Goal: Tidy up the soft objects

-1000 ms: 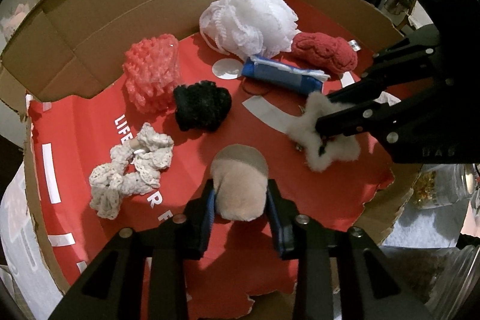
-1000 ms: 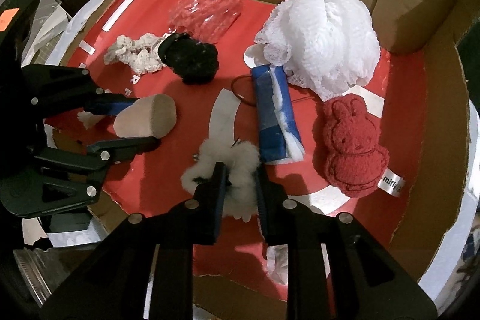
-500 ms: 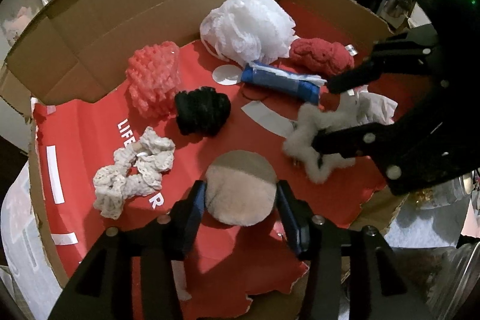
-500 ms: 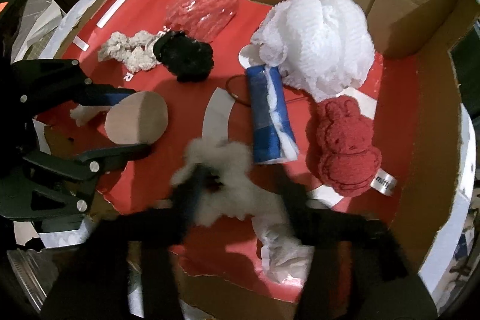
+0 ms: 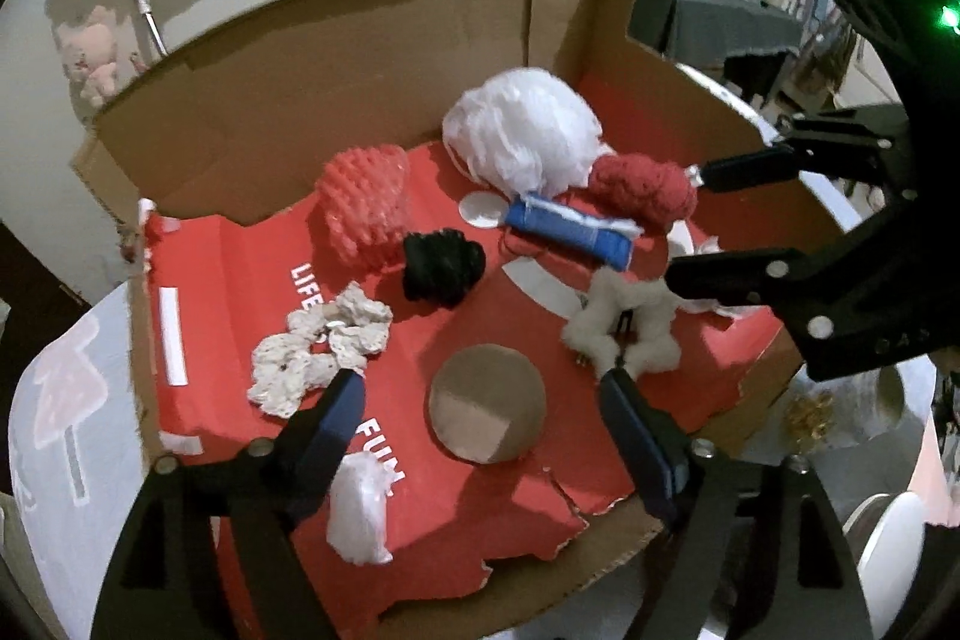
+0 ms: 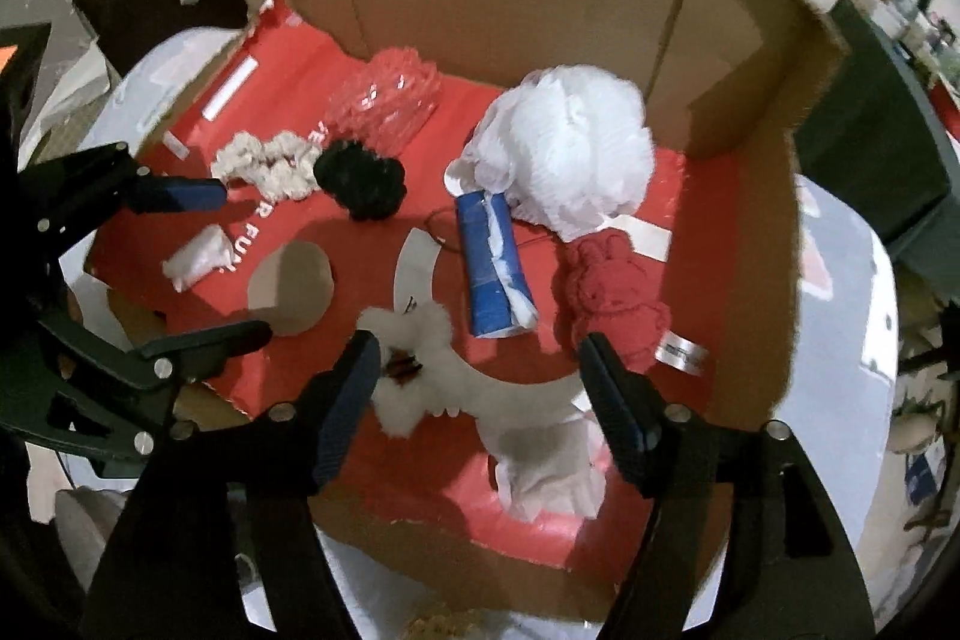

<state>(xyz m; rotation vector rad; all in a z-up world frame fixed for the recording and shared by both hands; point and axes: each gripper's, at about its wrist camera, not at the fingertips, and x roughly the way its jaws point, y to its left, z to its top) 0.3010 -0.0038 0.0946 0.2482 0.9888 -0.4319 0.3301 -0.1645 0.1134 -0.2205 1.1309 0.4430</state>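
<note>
1. Box: open cardboard, red printed floor, brown walls at the back and right. All places below are given from this box.
2. Left gripper: above the near edge of the box, jaws opening, nothing between the pads. The tan puff lies flat on the floor under the gap, free of both pads.
3. Right gripper: above the near right part of the box, jaws opening. The fluffy white clip lies on the floor beneath the gap, next to the left finger; no pad presses on it.
4. Box centre: black scrunchie, with the cream scrunchie to its left.
5. Towards the back wall: pink knit pouch and white mesh puff.
6. Just in front of the mesh puff: blue packet. Red bunny lies to its right, near the right wall.
7. Near edge, left: small white wad, on the red floor beside the left gripper's left finger.
8. Near edge, right: crumpled white tissue, on the torn rim of the red sheet.
</note>
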